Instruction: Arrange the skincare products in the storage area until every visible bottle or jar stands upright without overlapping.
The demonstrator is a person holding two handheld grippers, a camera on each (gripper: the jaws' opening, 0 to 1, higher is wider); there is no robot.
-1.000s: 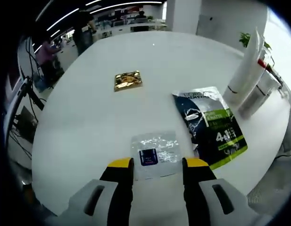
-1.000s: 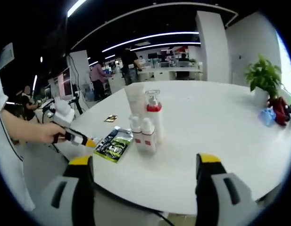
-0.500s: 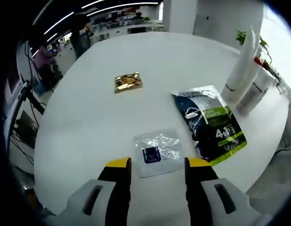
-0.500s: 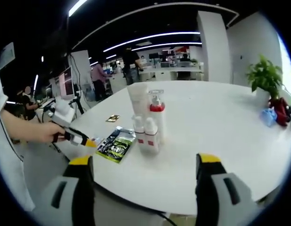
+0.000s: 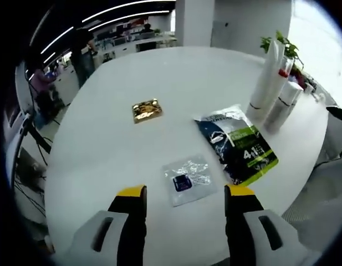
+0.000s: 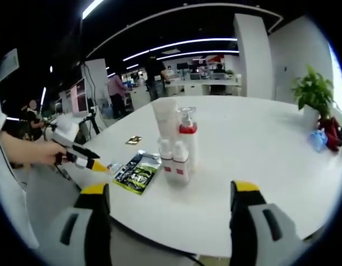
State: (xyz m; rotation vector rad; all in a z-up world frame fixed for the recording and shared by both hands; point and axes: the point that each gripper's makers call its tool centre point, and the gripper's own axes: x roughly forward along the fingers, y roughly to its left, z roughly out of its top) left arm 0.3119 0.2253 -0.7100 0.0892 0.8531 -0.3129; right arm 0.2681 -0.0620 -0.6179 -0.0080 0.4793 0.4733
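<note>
left hand-held gripper [image 5: 185, 192]: its yellow-tipped jaws are standing wide apart and holding nothing, hovering over the near edge of the desk [image 5: 104, 144]; in the right gripper view it is coming in from the left, held in a person's hand [image 6: 40, 152].
gold sachet [image 5: 146, 110]: lying flat on the desk, well apart from the other items, up and left of the pouch.
clear sachet [image 5: 187, 179]: lying flat with a dark label at its middle, sitting just ahead of the gap between the left jaws, touching neither.
pouch [image 5: 235, 143]: dark with a green band, lying flat just right of the clear sachet, its near edge close to the desk rim.
tube [image 5: 266, 77]: white, standing upright on its cap at the right of the left gripper view, just beyond the pouch.
pump bottle [image 6: 187, 133]: clear with a red collar, standing upright beside the tube.
small bottles [image 6: 173, 160]: two white ones with red labels, standing upright side by side in front of the tube and pump bottle, grouped tightly.
right hand-held gripper [image 6: 169, 195]: jaws are spread wide and empty, hovering off the near desk edge, well short of the bottles.
plant [image 6: 312, 91]: sitting at the far right of the desk.
</note>
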